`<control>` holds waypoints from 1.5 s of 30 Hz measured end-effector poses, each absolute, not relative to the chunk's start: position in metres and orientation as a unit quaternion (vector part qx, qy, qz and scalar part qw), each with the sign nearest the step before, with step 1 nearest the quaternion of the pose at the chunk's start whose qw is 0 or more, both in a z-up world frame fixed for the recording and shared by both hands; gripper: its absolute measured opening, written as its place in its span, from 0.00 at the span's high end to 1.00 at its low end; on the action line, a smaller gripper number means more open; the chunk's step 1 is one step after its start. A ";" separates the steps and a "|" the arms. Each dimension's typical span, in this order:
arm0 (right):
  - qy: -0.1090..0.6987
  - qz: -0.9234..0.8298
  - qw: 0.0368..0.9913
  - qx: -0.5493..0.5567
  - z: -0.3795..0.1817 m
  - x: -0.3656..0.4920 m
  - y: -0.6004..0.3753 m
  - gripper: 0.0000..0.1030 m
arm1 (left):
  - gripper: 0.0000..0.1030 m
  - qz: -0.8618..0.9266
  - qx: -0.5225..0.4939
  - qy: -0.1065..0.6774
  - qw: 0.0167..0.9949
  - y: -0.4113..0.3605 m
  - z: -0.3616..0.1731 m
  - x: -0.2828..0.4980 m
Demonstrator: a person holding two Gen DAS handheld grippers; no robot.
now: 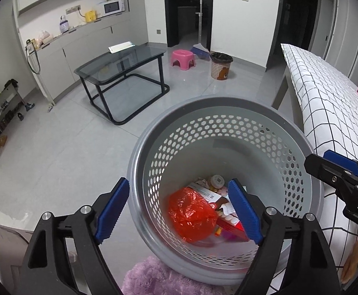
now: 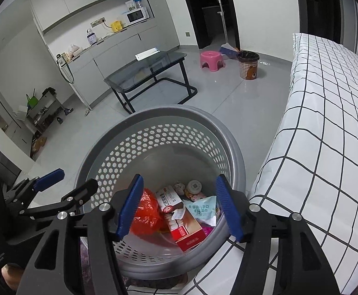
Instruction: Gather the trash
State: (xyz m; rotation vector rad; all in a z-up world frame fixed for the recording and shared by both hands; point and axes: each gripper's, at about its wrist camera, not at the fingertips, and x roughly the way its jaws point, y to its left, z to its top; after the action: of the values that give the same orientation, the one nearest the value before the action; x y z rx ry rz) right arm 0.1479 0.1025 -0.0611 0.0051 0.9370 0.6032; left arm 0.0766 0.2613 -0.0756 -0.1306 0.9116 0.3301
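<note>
A grey perforated basket (image 1: 139,152) (image 2: 228,132) stands beside the bed, right under both grippers. It holds a crumpled red plastic bag (image 1: 191,213) (image 2: 147,209), a red and white toothpaste box (image 2: 179,211), a pale wipes packet (image 2: 201,207) and a small round-lidded pot (image 2: 194,186). My left gripper (image 1: 179,191) is open over the basket's near left rim, one pad outside the wall and one above the trash. My right gripper (image 2: 179,182) hangs open above the contents. Neither holds anything.
A bed with a black-checked white sheet (image 1: 326,98) (image 2: 326,123) runs along the right. Across the grey tiled floor are a glass-topped table (image 1: 119,64), a pink stool (image 1: 182,59) and a patterned waste bin (image 1: 220,66). A purple fluffy cloth (image 1: 154,277) lies by the basket's near side.
</note>
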 end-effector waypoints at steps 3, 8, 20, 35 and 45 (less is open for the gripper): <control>0.440 0.282 0.853 0.003 -0.060 0.146 0.102 0.39 | 0.14 0.167 -0.062 0.433 0.883 0.261 -0.072 0.075; 0.438 0.276 0.856 0.004 -0.060 0.147 0.098 0.37 | 0.11 0.177 -0.058 0.429 0.884 0.261 -0.068 0.074; 0.438 0.265 0.859 0.001 -0.060 0.146 0.095 0.34 | 0.07 0.183 -0.054 0.426 0.884 0.256 -0.063 0.073; 0.441 0.266 0.857 -0.001 -0.061 0.145 0.096 0.33 | 0.07 0.184 -0.053 0.423 0.886 0.256 -0.061 0.072; 0.441 0.266 0.857 -0.001 -0.061 0.145 0.096 0.33 | 0.07 0.185 -0.054 0.423 0.886 0.257 -0.060 0.072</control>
State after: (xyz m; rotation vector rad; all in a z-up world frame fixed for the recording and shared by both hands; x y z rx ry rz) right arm 0.1447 0.0960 -0.0608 -0.0024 0.9267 0.5596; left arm 0.0719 0.2569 -0.0604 -0.1114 0.8791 0.3847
